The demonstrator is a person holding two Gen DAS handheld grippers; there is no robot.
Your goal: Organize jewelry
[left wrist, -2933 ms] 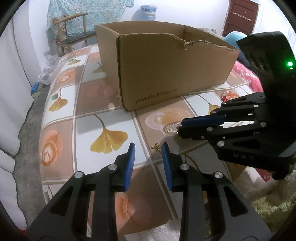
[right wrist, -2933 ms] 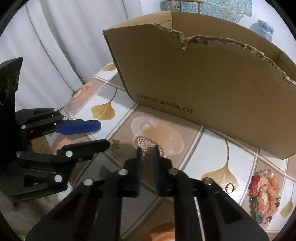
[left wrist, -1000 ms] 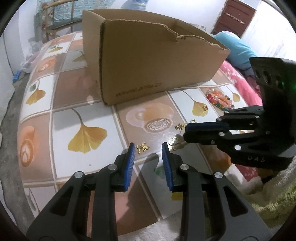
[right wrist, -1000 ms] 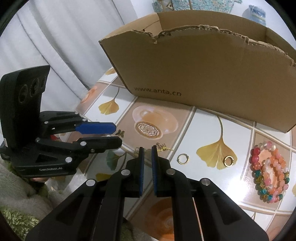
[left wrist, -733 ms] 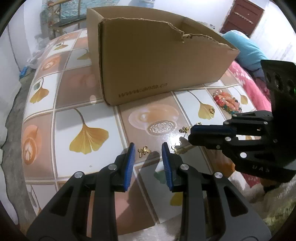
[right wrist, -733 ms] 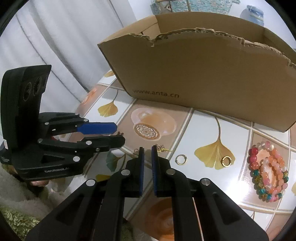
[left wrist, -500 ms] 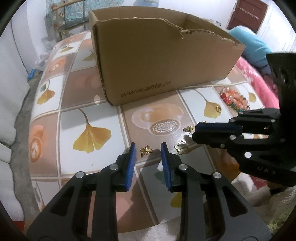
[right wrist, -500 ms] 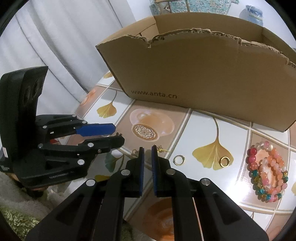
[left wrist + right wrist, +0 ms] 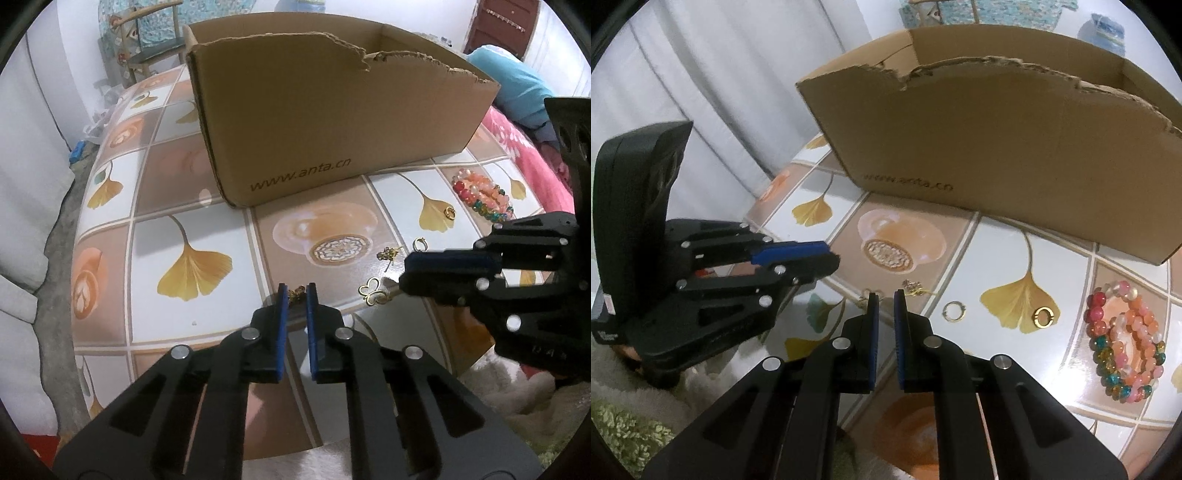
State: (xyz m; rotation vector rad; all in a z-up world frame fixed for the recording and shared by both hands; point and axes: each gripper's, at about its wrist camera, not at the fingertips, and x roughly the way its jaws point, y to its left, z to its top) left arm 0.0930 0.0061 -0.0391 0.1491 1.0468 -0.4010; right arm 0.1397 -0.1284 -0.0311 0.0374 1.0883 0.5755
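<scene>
A small gold charm (image 9: 294,294) is sitting between the blue pads of the left gripper (image 9: 294,295), whose jaws have just been closing on it and are now pinching it at the tips, seemingly to lift it off the tiled tabletop (image 9: 192,206). The right gripper (image 9: 885,299) is hovering nearly closed and empty beside a gold butterfly charm (image 9: 373,290). Gold rings (image 9: 954,311) and beaded bracelets (image 9: 1123,332) are lying loose nearby. The open cardboard box (image 9: 332,122) behind is waiting; its interior is hidden.
</scene>
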